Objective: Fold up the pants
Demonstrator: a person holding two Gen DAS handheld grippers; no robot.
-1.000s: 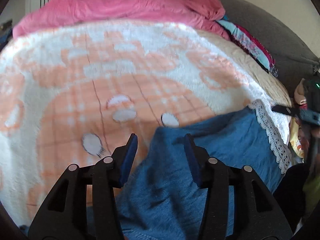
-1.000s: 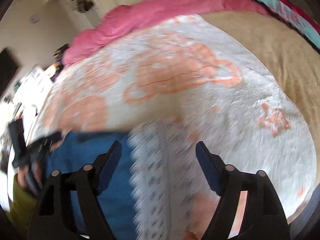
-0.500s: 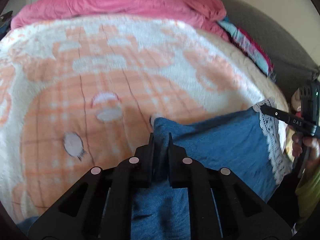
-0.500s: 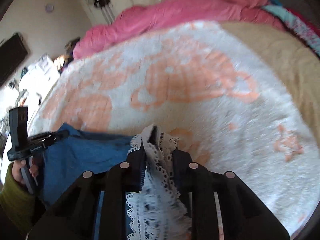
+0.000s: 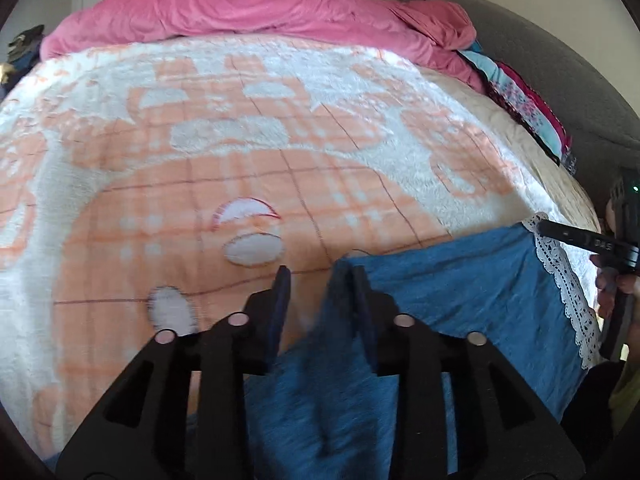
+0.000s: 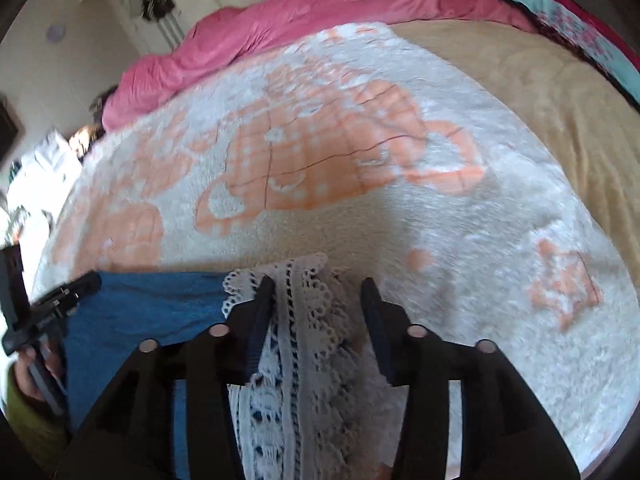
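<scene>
A: Counts first. One pair of blue pants (image 5: 460,280), one white lace hem (image 6: 296,360) on it. Two grippers. One fuzzy white-and-peach blanket (image 5: 240,152), one pink duvet (image 5: 260,12) bunched along the far edge, one tan bedspread (image 6: 540,92) past the blanket, and a stack of patterned fabrics (image 5: 520,108) by the grey headboard (image 5: 560,68); can't count the layers.

B: Where are the pants?

A: Flat on the blanket at its near edge, stretched between the two grippers, lace end on the right.

B: Left gripper (image 5: 320,280)?

A: Low over the blanket, pointing across the bed. Tongs spread apart. A raised fold of blue cloth lies against the inner face of the right-hand finger; the left-hand finger is over bare blanket, clear of the cloth. Not pinching.

B: Right gripper (image 6: 318,286)?

A: Same pose, low and level, pointing across the bed. Tongs spread, with the lace bunched up between them and leaning on the left-hand finger; the other finger is apart from it. From the left wrist view it shows at the far right, a fingertip at the lace corner.

B: Hands?

A: Person's left hand (image 6: 28,376) shows on the handle, olive sleeve (image 6: 24,420) below. Blurry.
</scene>
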